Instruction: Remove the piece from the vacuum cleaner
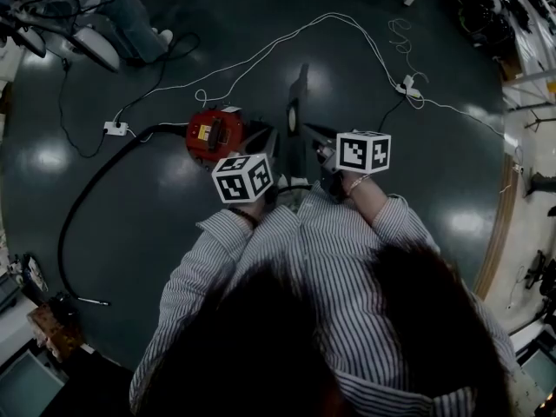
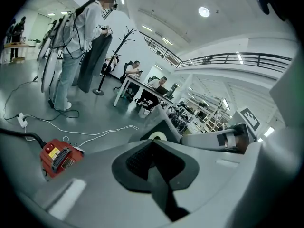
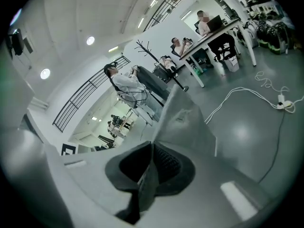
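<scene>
Left tool [image 2: 153, 141] and right tool [image 3: 152, 144] both clenched on grey piece [image 3: 186, 122], edge pinch only; slip could drop it onto floor [image 1: 130, 200] near vacuum cleaner [image 1: 215, 135].

Vacuum cleaner [image 1: 215, 135] left of piece [image 1: 294, 120]

Dim head view; glare patches on floor [image 1: 49, 157]; fisheye vignetting.

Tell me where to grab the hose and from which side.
Grip the hose on its open curve left of the vacuum, coming straight down from above with the jaws across it. It is thin and round and lies flat on the floor with bare space either side, so a top pinch probably suits best.
</scene>
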`<move>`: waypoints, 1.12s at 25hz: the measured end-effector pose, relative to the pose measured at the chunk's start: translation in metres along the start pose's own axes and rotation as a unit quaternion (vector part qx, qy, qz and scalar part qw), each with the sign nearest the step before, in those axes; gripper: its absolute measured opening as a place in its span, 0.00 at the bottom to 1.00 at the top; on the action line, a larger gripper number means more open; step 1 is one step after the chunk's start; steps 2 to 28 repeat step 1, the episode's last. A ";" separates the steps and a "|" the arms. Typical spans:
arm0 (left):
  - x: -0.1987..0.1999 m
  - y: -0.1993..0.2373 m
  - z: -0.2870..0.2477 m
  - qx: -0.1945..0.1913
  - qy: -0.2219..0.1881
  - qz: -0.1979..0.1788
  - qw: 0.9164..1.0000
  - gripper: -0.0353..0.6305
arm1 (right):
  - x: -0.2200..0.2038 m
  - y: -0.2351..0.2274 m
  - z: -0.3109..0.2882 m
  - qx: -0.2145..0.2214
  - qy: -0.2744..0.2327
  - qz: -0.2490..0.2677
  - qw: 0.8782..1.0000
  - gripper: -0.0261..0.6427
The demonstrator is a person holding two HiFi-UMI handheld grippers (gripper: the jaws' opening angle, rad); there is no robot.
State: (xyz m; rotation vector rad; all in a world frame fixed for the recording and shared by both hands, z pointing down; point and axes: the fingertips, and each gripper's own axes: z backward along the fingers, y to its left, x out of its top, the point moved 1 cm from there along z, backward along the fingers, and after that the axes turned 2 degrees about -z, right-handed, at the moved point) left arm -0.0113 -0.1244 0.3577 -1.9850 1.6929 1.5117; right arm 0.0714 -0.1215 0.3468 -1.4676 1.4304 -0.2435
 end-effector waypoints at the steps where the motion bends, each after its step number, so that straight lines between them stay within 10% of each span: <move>1: 0.000 0.000 -0.001 -0.001 0.001 0.001 1.000 0.06 | 0.000 0.000 -0.001 0.001 0.001 0.000 1.000 0.07; 28: 0.000 0.000 -0.001 -0.001 0.001 0.001 1.000 0.06 | 0.000 0.000 -0.001 0.001 0.001 0.000 1.000 0.07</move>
